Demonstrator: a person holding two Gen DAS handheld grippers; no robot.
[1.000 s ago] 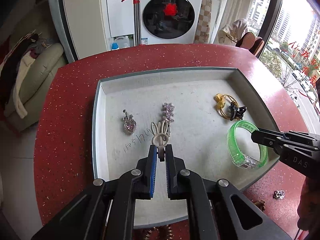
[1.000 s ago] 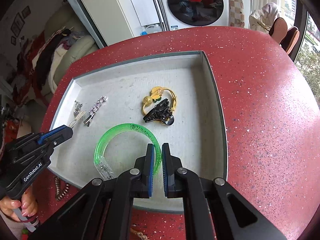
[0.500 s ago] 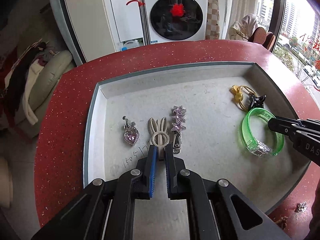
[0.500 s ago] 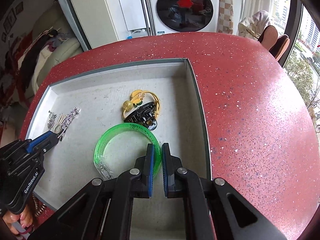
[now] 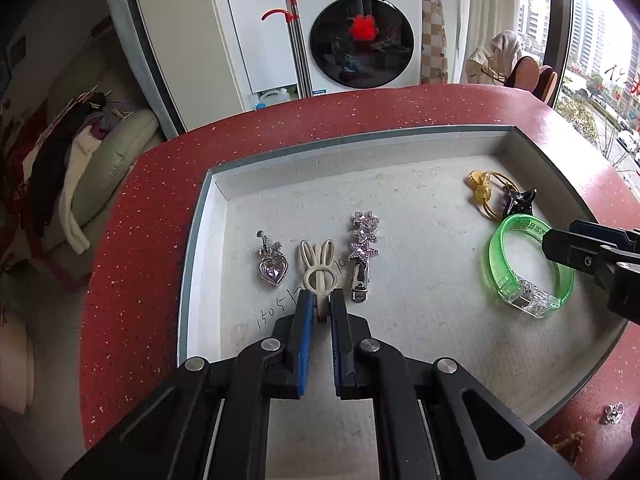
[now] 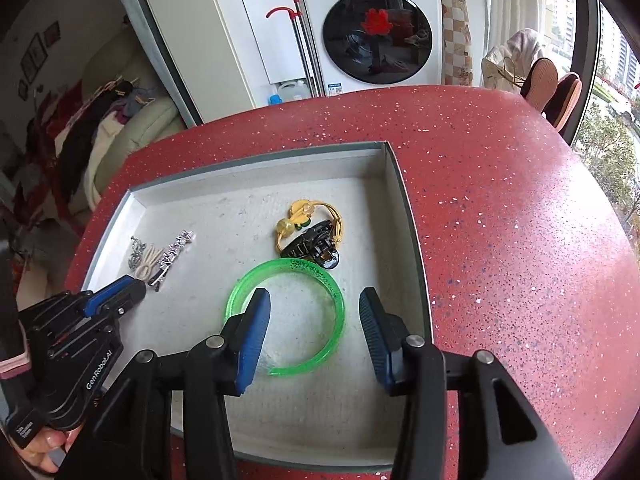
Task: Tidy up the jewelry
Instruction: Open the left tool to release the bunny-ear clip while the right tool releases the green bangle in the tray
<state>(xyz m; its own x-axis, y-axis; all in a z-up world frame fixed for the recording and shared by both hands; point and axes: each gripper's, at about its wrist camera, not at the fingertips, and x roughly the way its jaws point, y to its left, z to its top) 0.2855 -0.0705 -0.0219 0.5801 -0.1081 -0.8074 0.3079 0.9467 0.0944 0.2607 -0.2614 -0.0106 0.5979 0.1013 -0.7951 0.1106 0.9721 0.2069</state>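
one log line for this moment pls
left gripper: shut on bunny clip in tray | right gripper: open over green bangle | heart pendant, star clip alongside

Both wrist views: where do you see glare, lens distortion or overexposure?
Left wrist view: the window at the right is blown out to white, and the tray rim bows from fisheye distortion. Right wrist view: daylight puts a pale sheen on the red table, and dark vignetting fills the corners.
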